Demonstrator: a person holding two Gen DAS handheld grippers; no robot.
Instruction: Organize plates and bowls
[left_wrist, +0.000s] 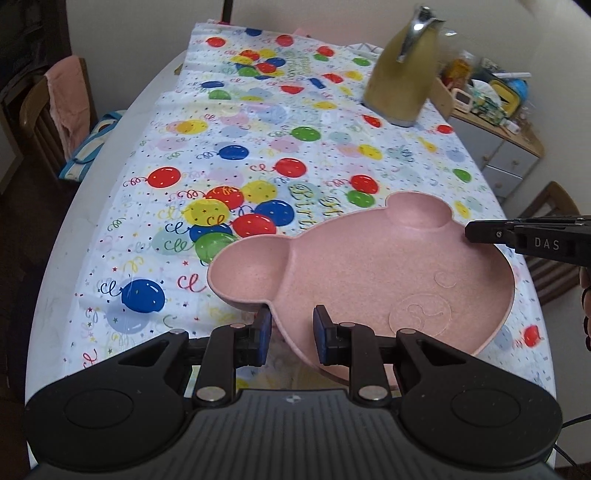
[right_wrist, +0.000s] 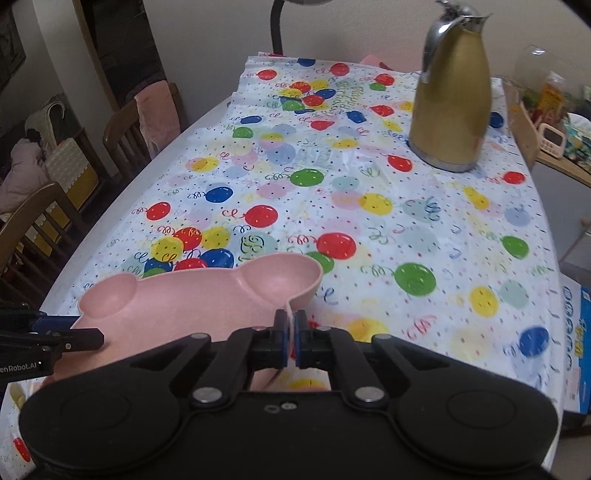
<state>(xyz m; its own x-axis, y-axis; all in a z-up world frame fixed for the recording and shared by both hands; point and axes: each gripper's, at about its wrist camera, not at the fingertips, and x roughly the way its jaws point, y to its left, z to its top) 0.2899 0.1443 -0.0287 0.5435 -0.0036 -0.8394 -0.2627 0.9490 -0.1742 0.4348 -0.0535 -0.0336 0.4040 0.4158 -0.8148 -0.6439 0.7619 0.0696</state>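
Note:
A pink bear-shaped divided plate (left_wrist: 369, 273) is held tilted above the balloon-print tablecloth (left_wrist: 258, 147). My left gripper (left_wrist: 291, 325) is open, its fingers straddling the plate's near rim just below one ear, apart from it. My right gripper (right_wrist: 290, 332) is shut on the plate's rim (right_wrist: 207, 299) beside the other ear; it shows at the right edge of the left wrist view (left_wrist: 480, 232). The left gripper's fingers show at the left edge of the right wrist view (right_wrist: 55, 334).
A gold thermos jug (right_wrist: 450, 107) stands at the far right of the table (left_wrist: 74, 229). Wooden chairs (right_wrist: 33, 236) stand along the left side. A cluttered sideboard (left_wrist: 491, 96) stands to the right.

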